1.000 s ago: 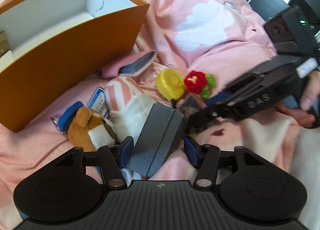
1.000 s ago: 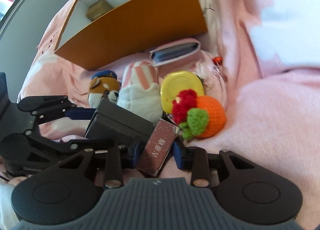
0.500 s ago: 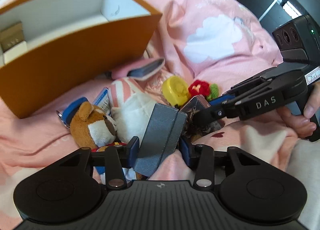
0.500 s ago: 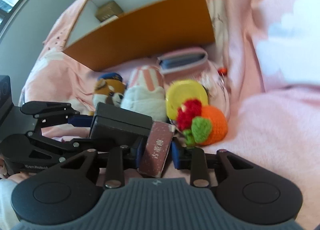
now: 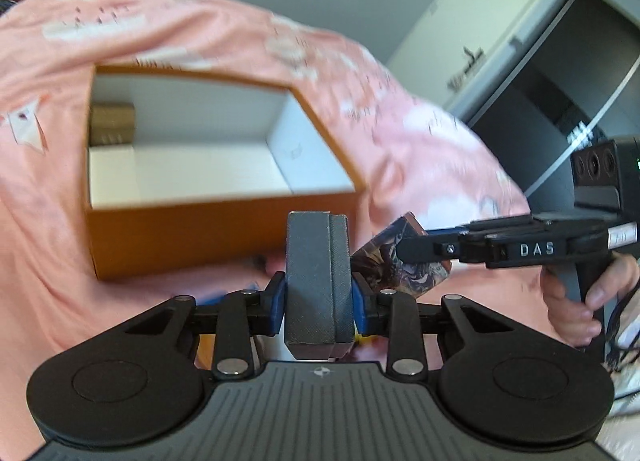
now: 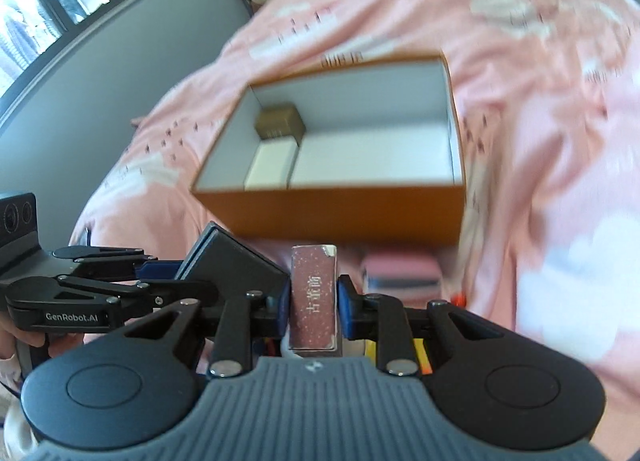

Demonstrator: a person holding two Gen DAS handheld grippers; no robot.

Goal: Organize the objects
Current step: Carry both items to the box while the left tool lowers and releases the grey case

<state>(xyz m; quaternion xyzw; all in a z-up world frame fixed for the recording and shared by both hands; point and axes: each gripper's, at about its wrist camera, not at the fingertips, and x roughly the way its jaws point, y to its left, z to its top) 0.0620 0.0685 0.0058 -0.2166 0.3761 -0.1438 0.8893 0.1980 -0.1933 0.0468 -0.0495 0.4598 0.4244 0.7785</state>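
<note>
A person's two handheld grippers carry small boxes above a bed draped in a pink cloud-print quilt, both facing the open orange storage box that appears to be the collecting point for the clutter.

On the left, the left gripper has its blue pads pressed on both flat sides of a grey textured case, jaws closing tighter on it. The case stands upright between the pads, its top rising clear above them; the edge-on hold likely lets it drop neatly inside. The storage box sits beyond the case, its near wall just behind it, its white interior bare on the right side.

To the right, the right gripper clamps a slim maroon card box printed with white characters, jaws likewise closing on it. It too stands upright between the pads, directly before the storage box's near wall.

Inside, a small gold-brown box sits in the far left corner, with a white box lying along the left wall in front of it, leaving the right of the box free for the two arrivals. A pink pouch lies on the quilt beside the near wall.
</note>
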